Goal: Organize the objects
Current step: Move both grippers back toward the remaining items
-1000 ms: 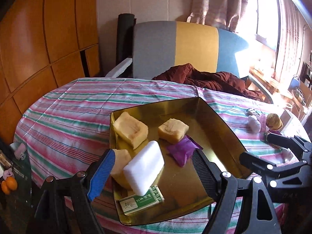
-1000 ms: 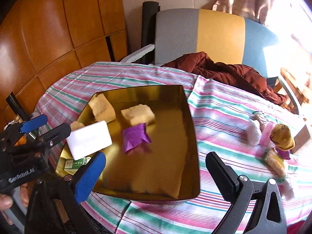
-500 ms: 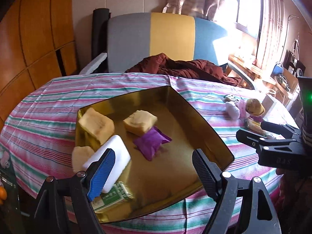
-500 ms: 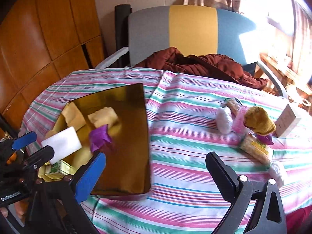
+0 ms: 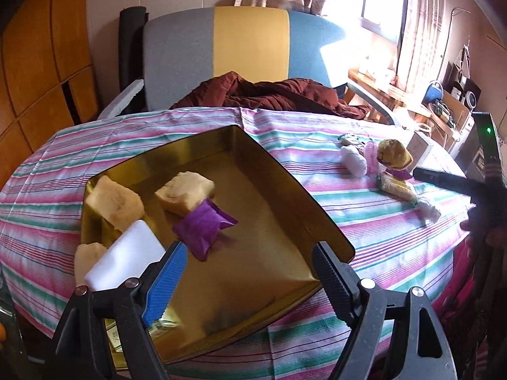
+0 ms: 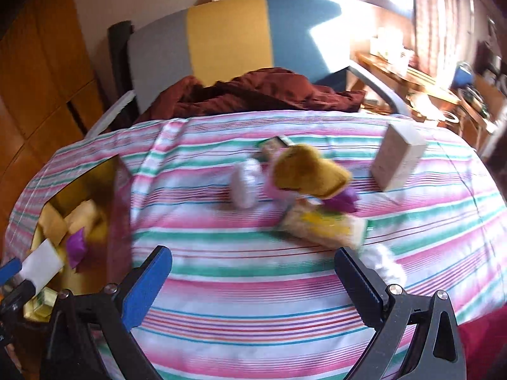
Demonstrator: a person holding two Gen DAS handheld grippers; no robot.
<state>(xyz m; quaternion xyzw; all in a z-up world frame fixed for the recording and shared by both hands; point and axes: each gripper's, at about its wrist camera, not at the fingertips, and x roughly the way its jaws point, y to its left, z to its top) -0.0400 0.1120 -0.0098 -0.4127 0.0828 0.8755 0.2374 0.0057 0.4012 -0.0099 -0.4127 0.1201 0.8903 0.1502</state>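
Leaving bare striped cloth (image 6: 253, 285) between tray rim (image 6: 122, 209) and toys (image 6: 304, 174).

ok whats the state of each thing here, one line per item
left gripper: open, empty, over the tray
right gripper: open, empty, over the cloth
gold tray: partly filled
purple packet: in the tray
white block: in the tray, tilted
yellow sponges: in the tray
loose pile: on the cloth, outside the tray
small box: upright on the cloth
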